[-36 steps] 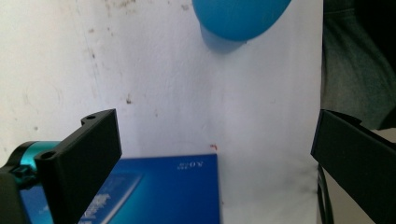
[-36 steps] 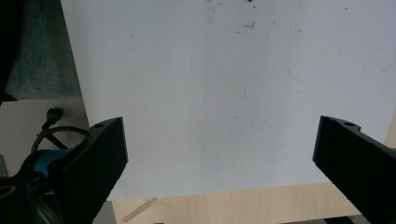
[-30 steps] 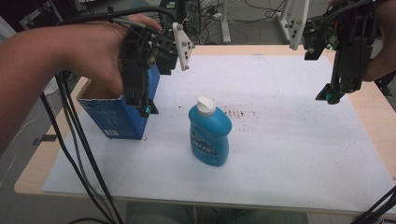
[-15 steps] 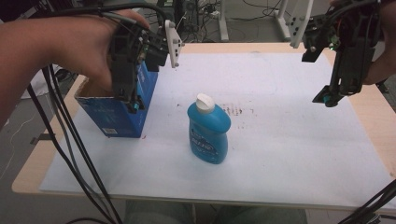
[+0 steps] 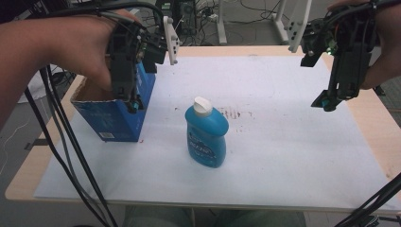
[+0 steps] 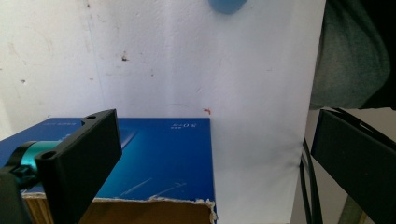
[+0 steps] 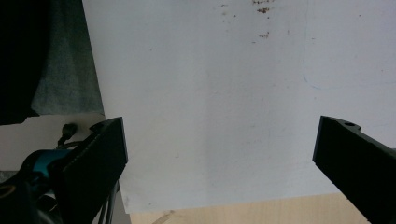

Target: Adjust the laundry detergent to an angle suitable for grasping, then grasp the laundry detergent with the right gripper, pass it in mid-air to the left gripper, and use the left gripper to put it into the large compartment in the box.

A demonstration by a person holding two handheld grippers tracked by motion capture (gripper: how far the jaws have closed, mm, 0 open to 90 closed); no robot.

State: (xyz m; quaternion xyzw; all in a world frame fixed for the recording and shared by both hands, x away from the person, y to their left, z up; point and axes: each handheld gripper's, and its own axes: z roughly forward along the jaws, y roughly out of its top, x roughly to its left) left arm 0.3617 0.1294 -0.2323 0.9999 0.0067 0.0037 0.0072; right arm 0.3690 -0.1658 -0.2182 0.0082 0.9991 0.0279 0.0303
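The high view looks forward and down from the person's side, taking in the whole white-sheeted wooden table (image 5: pixel 283 156). The left gripper view rides close above the open blue cardboard box (image 6: pixel 154 158), facing down along its black jaws toward the table's near edge; the box (image 5: pixel 113 118) also appears in the high view. The right gripper view hangs higher, facing down on bare white sheet (image 7: pixel 210 93) and the table's edge, sharing the sheet's reddish-brown stains (image 7: pixel 262 8) with the high view (image 5: pixel 234 113).
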